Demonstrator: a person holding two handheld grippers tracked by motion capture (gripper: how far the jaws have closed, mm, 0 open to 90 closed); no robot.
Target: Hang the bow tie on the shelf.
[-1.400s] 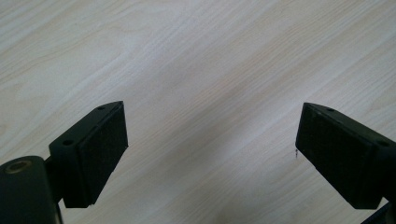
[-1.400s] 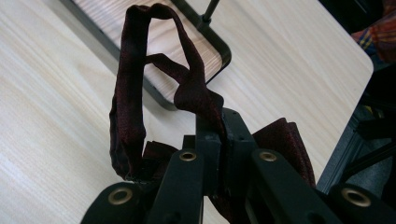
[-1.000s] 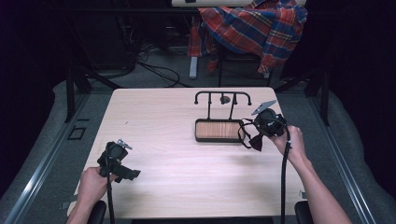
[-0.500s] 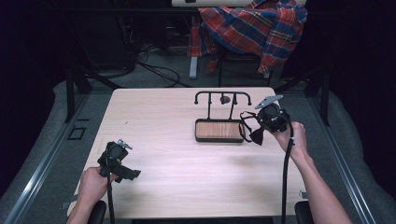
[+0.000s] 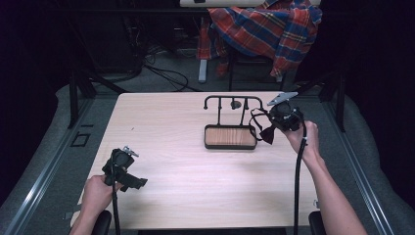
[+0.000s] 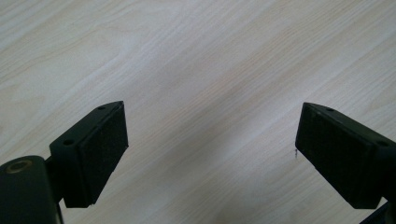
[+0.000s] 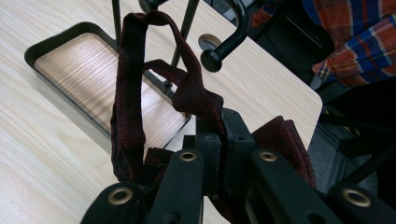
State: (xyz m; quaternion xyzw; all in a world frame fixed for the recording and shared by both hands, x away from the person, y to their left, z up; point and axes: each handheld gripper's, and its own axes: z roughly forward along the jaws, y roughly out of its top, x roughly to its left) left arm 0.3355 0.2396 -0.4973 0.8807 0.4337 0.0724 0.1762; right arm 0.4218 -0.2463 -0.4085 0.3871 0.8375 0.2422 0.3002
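The right gripper [image 5: 268,128] hangs just off the right end of the rack [image 5: 231,136], jaws clamped on a dark red bow tie [image 7: 140,100] whose strap loops up beside the rack's hooked bar [image 7: 223,44]. The rack's wooden tray [image 7: 93,74] sits mid-table. Near the front left, the left gripper [image 5: 128,179] rests low over bare table [image 6: 196,70], jaws wide apart, nothing between them

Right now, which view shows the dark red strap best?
The right gripper view: the strap loops up close from the shut right gripper, its weave clear, beside the rack. The high view shows it as a thin dark loop at that gripper. The left gripper view looks at bare table.
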